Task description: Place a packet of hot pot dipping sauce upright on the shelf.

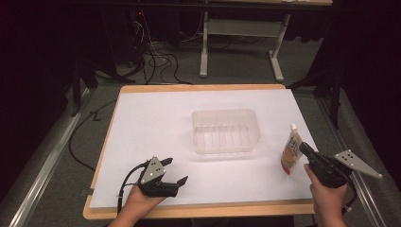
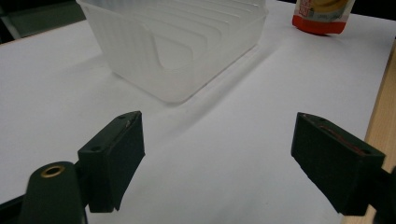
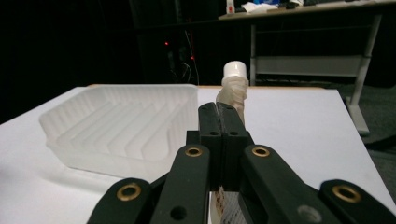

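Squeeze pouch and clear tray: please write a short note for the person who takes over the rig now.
Right gripper: shut on the squeeze pouch, near the table's right edge; whether the pouch stands on the white sheet or is lifted I cannot tell.
Left gripper: open, holding nothing, near the front edge, left of centre.
Clear plastic tray: empty, mid-table.
Done: pouch grasped.
Left, probably: carry the pouch to the tray and release it there.
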`<state>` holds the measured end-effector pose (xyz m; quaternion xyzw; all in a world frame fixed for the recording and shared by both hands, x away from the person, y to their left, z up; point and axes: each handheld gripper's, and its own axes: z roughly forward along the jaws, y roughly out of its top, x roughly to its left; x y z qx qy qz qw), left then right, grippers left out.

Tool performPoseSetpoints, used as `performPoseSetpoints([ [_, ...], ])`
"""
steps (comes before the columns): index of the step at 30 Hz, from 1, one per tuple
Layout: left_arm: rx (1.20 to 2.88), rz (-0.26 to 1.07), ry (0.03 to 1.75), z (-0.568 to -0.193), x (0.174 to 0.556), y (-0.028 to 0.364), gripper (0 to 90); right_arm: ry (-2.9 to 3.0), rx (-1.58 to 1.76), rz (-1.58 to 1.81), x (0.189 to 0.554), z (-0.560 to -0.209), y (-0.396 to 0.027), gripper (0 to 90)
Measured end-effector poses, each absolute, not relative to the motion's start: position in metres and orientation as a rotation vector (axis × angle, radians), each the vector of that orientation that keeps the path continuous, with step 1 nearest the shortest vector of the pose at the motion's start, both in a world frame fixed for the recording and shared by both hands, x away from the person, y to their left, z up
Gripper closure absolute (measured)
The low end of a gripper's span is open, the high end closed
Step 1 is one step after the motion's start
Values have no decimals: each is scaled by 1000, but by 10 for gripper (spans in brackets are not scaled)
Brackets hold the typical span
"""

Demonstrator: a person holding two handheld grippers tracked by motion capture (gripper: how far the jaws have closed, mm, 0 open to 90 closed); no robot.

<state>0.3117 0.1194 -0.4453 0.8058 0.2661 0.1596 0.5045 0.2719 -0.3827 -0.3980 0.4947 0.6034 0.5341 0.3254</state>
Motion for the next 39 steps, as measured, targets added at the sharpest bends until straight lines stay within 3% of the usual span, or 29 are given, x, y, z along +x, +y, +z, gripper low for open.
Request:
performPoseSetpoints([
  [20, 1933, 389, 643, -444, 311, 122, 178, 1591, 1265, 1356, 257, -403, -379, 869],
  [26, 1934, 390, 643, -444, 311, 122, 179, 1609, 1288, 1325, 260, -406, -378, 744],
  [29, 1936, 389, 642, -444, 311, 122, 179, 1626, 1310, 1293, 263, -408, -378, 640],
  [31, 1938, 390, 641, -444, 311, 122, 179, 1638, 1320, 1280, 265, -410, -378, 627],
  [34, 1940, 390, 640, -444, 311, 122, 179, 1675, 1328, 1242, 268, -415, -378, 648],
  [39, 1939, 390, 640, -444, 311, 122, 179, 1718, 1354, 1218, 273, -421, -379, 765],
])
